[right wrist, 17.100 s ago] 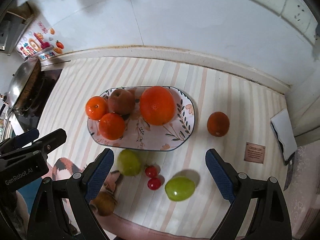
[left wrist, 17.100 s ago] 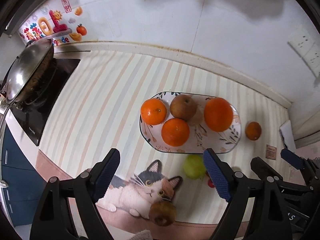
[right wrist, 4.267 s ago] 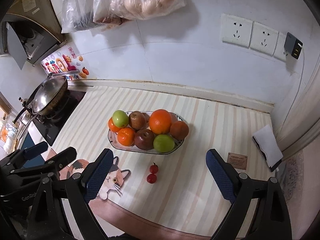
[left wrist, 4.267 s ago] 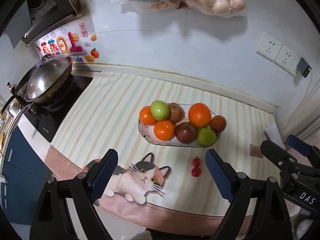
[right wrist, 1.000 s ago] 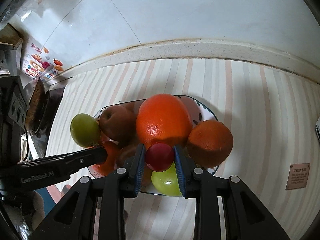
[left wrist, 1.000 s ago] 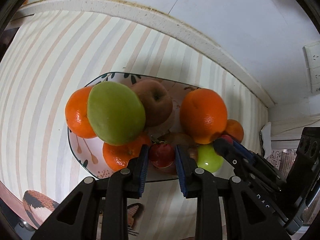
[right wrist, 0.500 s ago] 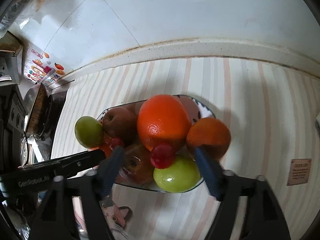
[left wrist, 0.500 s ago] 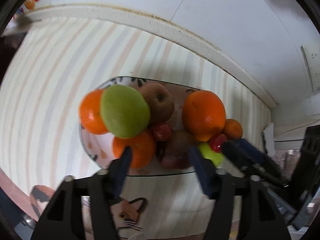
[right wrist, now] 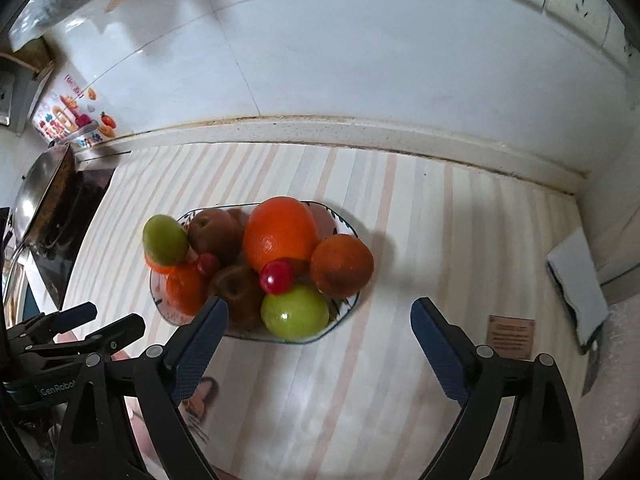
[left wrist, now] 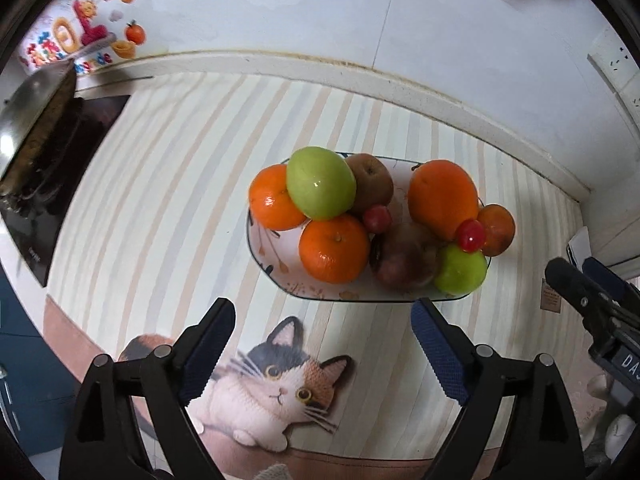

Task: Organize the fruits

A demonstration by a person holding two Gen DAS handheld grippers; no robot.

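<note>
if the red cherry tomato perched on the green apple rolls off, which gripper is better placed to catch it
Right, probably. The red cherry tomato on the green apple lies close before the right gripper, near its left finger. From the left gripper it sits at the plate's far right. Both grippers' jaws are opening, empty.

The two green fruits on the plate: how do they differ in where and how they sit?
The upper green fruit is perched on top of two oranges at the plate's left end; the lower green fruit sits low at the right front rim. The lower one has a small red fruit resting against it. Both are smooth, glossy and similar in size.
</note>
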